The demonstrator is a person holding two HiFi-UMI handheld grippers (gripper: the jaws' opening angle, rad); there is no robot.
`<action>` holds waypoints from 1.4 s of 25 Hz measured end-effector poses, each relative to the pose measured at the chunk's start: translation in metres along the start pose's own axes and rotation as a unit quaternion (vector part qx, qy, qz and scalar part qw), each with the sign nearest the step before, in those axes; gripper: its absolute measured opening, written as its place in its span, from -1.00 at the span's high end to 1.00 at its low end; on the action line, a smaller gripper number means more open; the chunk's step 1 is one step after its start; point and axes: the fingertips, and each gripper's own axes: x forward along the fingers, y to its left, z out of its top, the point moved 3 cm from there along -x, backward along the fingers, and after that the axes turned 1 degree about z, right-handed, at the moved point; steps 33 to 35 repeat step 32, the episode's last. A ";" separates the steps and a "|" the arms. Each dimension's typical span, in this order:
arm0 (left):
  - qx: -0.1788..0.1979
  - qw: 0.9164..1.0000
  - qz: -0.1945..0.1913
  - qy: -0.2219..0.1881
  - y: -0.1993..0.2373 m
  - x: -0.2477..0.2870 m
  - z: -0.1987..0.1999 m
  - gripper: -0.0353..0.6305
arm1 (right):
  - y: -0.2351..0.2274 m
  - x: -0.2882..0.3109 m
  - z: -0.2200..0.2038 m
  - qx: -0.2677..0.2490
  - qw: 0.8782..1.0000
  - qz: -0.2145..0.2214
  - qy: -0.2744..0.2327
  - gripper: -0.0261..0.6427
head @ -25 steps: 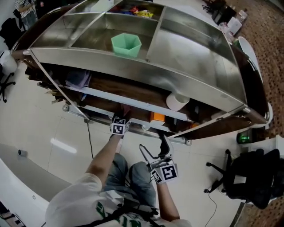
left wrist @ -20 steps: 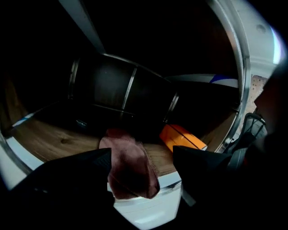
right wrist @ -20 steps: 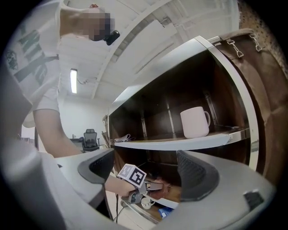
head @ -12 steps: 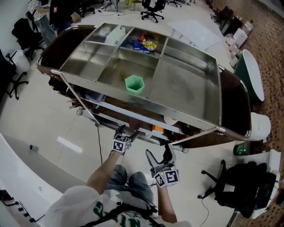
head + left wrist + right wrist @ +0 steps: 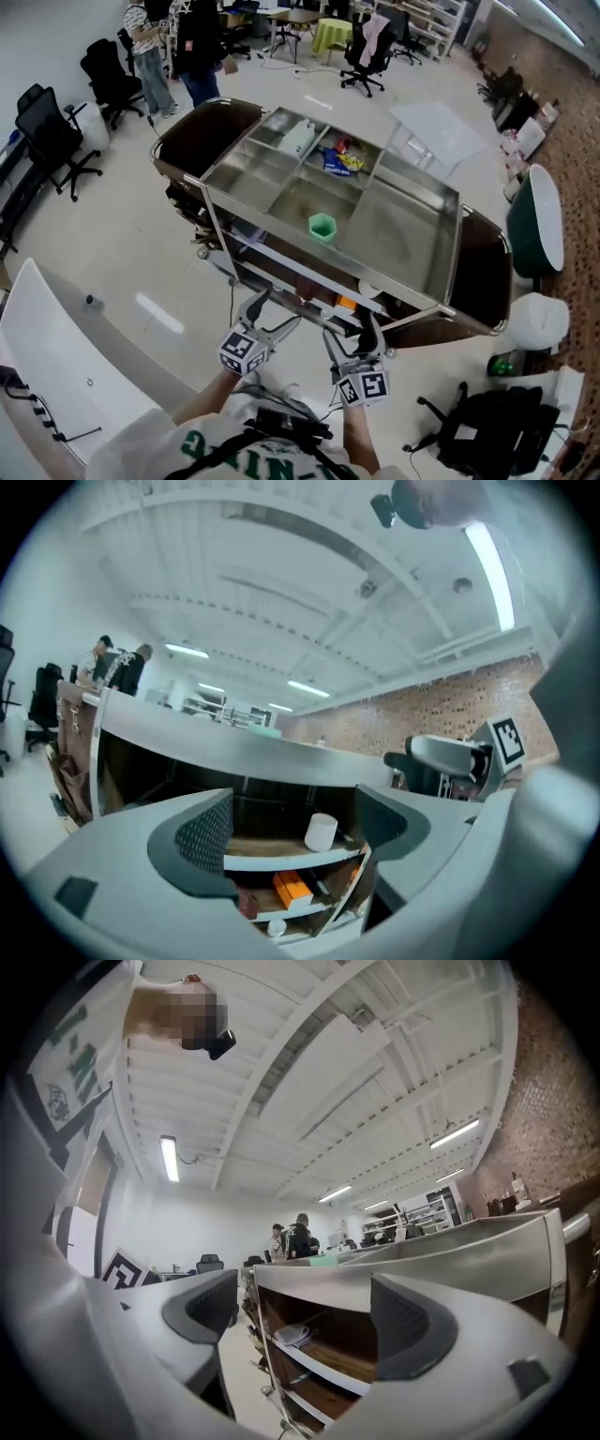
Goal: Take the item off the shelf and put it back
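Mid-floor stands a shelf cart (image 5: 403, 234), straight ahead of the person (image 5: 234, 450). A cup (image 5: 322, 226) sits in the middle compartment of its top tray, with packets (image 5: 339, 159) in the compartment behind. Under the tray, a cylinder (image 5: 321, 832) stands on the upper shelf toward the right end. A box (image 5: 292, 889) lies on the next shelf down, slightly left of it. Office chairs (image 5: 56, 136) are left of the cart, two people (image 5: 178, 47) behind its left end, and a bag (image 5: 487, 436) near the person's right.
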 end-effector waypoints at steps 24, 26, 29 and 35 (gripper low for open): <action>0.092 0.992 0.019 -0.087 -0.017 -0.085 0.076 -0.29 | 0.054 -0.028 0.042 -0.074 0.997 -0.017 -0.030 -0.14; 0.091 0.992 0.023 -0.086 -0.015 -0.088 0.077 -0.28 | 0.055 -0.026 0.044 -0.077 0.997 -0.011 -0.030 -0.14; 0.087 0.992 0.031 -0.089 -0.010 -0.092 0.078 -0.28 | 0.056 -0.024 0.045 -0.078 0.997 -0.004 -0.029 -0.14; 0.084 0.991 0.038 -0.093 -0.006 -0.095 0.080 -0.28 | 0.056 -0.021 0.044 -0.078 0.997 0.001 -0.027 -0.14</action>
